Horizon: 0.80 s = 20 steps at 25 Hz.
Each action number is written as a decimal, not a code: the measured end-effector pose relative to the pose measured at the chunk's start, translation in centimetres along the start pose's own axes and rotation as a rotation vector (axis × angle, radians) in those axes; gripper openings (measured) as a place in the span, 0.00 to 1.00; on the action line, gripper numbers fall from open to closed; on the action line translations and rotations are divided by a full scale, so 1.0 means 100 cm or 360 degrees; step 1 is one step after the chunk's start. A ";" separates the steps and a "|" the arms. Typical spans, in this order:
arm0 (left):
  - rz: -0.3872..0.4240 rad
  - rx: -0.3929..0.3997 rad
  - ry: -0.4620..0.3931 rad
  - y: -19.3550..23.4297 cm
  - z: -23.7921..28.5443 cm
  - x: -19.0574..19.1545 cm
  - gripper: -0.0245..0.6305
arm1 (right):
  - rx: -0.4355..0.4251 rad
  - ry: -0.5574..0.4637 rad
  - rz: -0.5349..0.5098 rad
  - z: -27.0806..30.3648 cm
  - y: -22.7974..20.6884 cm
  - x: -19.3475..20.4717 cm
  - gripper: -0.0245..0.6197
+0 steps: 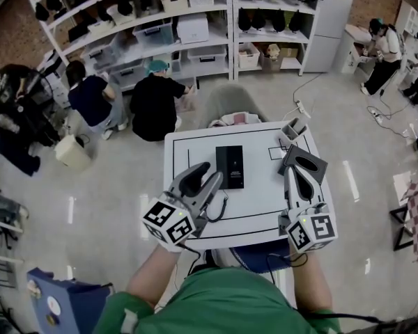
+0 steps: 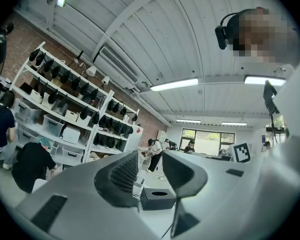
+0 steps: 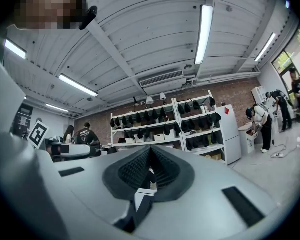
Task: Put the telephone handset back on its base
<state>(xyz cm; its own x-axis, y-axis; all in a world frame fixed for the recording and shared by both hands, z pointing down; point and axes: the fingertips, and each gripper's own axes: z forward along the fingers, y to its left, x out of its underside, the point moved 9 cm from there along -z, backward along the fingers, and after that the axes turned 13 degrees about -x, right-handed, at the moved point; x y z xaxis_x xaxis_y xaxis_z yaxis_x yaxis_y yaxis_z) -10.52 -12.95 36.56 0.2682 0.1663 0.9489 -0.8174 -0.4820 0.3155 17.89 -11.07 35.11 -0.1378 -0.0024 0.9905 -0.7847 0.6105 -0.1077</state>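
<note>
One black telephone [image 1: 230, 167] lies mid-table [image 1: 265, 207], its one cord [image 1: 221, 204] trailing toward the near edge; I cannot tell the handset from its base. Of the two grippers, the left gripper [image 1: 205, 174] has its jaws apart and empty just beside the telephone, and the right gripper [image 1: 299, 162] has its jaws together on nothing near the right edge. The handset is likely light, hard and smooth: grip its narrow middle, minding the cord
</note>
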 end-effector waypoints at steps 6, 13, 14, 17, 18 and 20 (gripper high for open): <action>-0.0004 -0.0012 0.0010 0.002 0.001 0.001 0.29 | -0.0007 0.0002 -0.0004 0.002 -0.001 -0.001 0.07; -0.0017 -0.0017 0.0024 0.006 0.001 0.002 0.29 | -0.0007 0.0006 -0.0006 0.005 0.000 0.000 0.07; -0.0019 -0.0016 0.0025 0.006 0.002 0.003 0.29 | -0.0006 0.0006 -0.0007 0.005 0.001 0.000 0.07; -0.0012 -0.0009 0.0026 0.007 0.003 0.003 0.29 | 0.0003 0.0010 -0.0008 0.005 0.000 0.001 0.07; -0.0013 -0.0008 0.0027 0.008 0.003 0.003 0.29 | 0.0005 0.0013 -0.0008 0.006 0.000 0.001 0.07; -0.0016 -0.0008 0.0028 0.010 0.004 0.004 0.29 | 0.0012 0.0019 -0.0008 0.006 0.001 0.002 0.07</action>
<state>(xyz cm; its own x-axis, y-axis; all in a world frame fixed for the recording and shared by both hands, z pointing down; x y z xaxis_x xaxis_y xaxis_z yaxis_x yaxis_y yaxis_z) -11.05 -13.67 37.24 0.2675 0.1865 0.9454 -0.8173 -0.4758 0.3251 17.38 -11.46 35.20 -0.1268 0.0043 0.9919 -0.7899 0.6045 -0.1035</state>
